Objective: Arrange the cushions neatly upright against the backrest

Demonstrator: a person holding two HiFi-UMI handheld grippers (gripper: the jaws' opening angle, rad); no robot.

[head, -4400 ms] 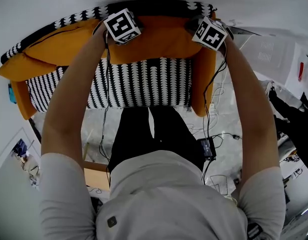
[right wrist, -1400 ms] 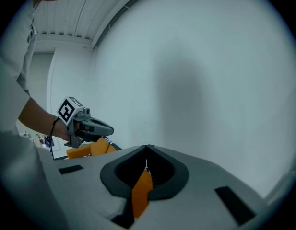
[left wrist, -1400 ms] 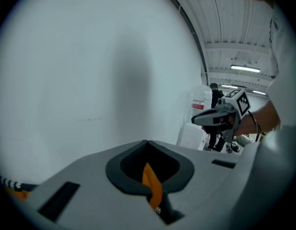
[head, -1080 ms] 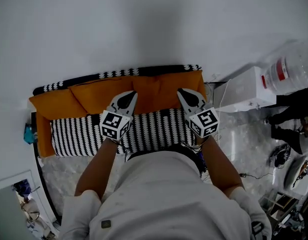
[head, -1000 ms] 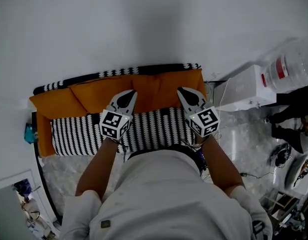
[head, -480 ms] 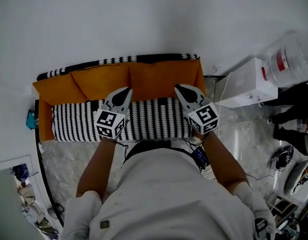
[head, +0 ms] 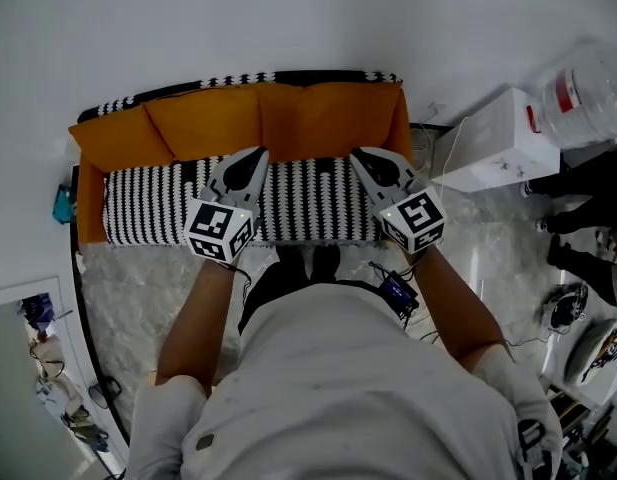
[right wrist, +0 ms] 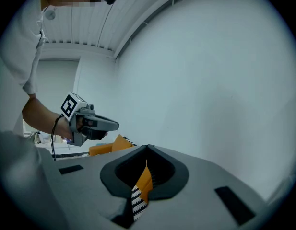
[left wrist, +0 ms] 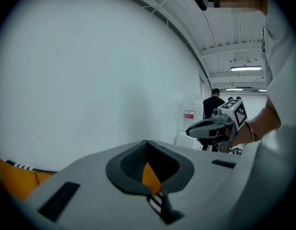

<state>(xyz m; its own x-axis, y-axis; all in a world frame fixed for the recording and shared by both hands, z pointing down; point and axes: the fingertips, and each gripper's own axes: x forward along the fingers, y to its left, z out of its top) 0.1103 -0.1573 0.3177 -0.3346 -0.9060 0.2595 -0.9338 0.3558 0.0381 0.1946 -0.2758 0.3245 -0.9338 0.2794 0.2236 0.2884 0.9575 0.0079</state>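
Cushions in orange stand in a row along the backrest, touching one another side by side above the black-and-white sofa seat. The task looks nearly or wholly done: each one leans upright on the backrest, and none lies flat on the sofa seat. The leftmost cushion seems to sit a little lower and more skewed than the others, though the steep look down makes that hard to judge; if so, a small straightening is all that is left. Each cushion's long axis runs along the backrest, left to right in the head view, with its broad face turned out toward the person. The left tongs and right tongs hover over the sofa seat, apart from the cushions, both closed tight on nothing
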